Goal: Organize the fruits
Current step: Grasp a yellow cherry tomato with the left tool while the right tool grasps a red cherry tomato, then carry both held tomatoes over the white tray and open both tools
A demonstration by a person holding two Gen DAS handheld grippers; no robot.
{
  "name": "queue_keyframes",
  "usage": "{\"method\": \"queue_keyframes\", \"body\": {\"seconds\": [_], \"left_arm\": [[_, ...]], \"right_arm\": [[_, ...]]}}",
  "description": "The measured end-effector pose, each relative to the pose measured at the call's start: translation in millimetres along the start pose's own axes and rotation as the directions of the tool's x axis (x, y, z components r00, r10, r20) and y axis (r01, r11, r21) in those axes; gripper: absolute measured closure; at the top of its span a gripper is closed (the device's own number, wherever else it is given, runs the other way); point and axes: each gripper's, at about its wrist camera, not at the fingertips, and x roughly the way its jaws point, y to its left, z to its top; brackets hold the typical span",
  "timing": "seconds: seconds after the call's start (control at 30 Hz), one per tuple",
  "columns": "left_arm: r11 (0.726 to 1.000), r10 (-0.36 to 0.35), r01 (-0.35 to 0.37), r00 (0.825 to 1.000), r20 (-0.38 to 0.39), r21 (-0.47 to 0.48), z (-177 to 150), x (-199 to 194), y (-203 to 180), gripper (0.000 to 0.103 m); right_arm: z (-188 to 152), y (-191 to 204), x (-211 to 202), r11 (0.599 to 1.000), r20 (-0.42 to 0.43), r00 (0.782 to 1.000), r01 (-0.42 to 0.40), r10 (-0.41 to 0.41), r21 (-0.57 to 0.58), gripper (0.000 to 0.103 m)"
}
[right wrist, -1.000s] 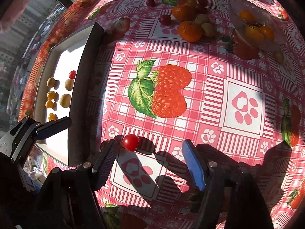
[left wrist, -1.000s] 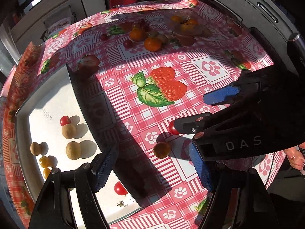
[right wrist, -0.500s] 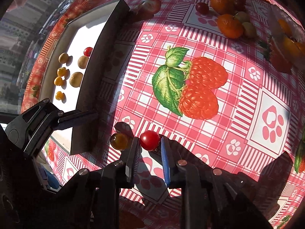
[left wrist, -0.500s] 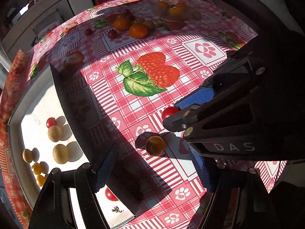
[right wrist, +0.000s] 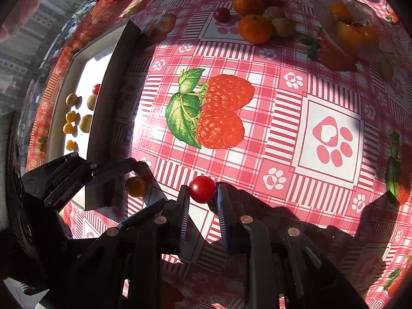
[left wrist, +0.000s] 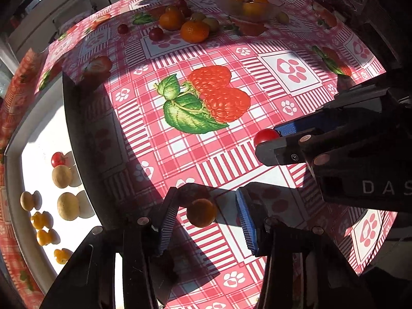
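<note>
Fruits lie scattered over a worktop [left wrist: 288, 69] covered with a red-checked cloth printed with raspberries and paw marks. In the right wrist view, a red cherry tomato [right wrist: 202, 189] sits at lower centre of the frame, pinched between the two finger pads of the right hand-held gripper [right wrist: 202, 195], which is closed on it; in the left wrist view the same tomato [left wrist: 266, 137] shows at centre right, at the tip of that gripper [left wrist: 273, 141]. At lower centre of the left wrist view, a small orange fruit [left wrist: 201, 212] lies on the cloth between the fingers of the left hand-held gripper [left wrist: 203, 217], whose jaws stand apart on either side of it, neither pad touching it as far as can be seen. The right wrist view shows this fruit [right wrist: 136, 186] at lower left, between the left gripper's fingers [right wrist: 116, 171]. A white tray [left wrist: 15, 180] with a dark side wall fills the left edge of the left wrist frame and holds a red tomato [left wrist: 58, 159], pale round fruits [left wrist: 67, 206] and small yellow ones [left wrist: 42, 237]. At the top of the frame are mandarins [left wrist: 194, 31], dark grapes [left wrist: 155, 34] and a clear bowl [left wrist: 247, 2] with orange fruit inside.
</note>
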Motion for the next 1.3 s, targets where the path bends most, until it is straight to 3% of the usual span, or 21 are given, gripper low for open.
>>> {"method": "queue_keyframes", "body": {"seconds": [0.07, 0.2, 0.37, 0.8, 1.3], "left_arm": [[0.999, -0.021, 0.020, 1.000, -0.004, -0.035, 2, -1, 4, 0.080], [0.978, -0.119, 0.116, 0.993, -0.009, -0.174, 2, -1, 23, 0.081], [0.955, -0.155, 0.150, 0.988, 0.001, -0.254, -1, -5, 38, 0.081], [0.939, -0.152, 0.165, 0.986, 0.064, -0.301, -2, -35, 57, 0.081], [0.896, -0.042, 0.080, 0.994, 0.096, -0.437, -48, -74, 119, 0.081]], "right_arm": [[-1, -1, -1, 1.000, 0.005, 1.000, -0.004, 0.004, 0.011, 0.080], [-1, -3, -3, 1.000, 0.013, 1.000, -0.009, 0.009, 0.021, 0.080], [-2, -5, -7, 0.999, 0.022, 1.000, -0.021, 0.020, 0.033, 0.080], [5, 15, -17, 1.000, 0.033, 0.999, -0.028, 0.028, 0.002, 0.080], [25, 81, -21, 0.992, 0.030, 0.997, -0.067, 0.071, -0.109, 0.079]]}}
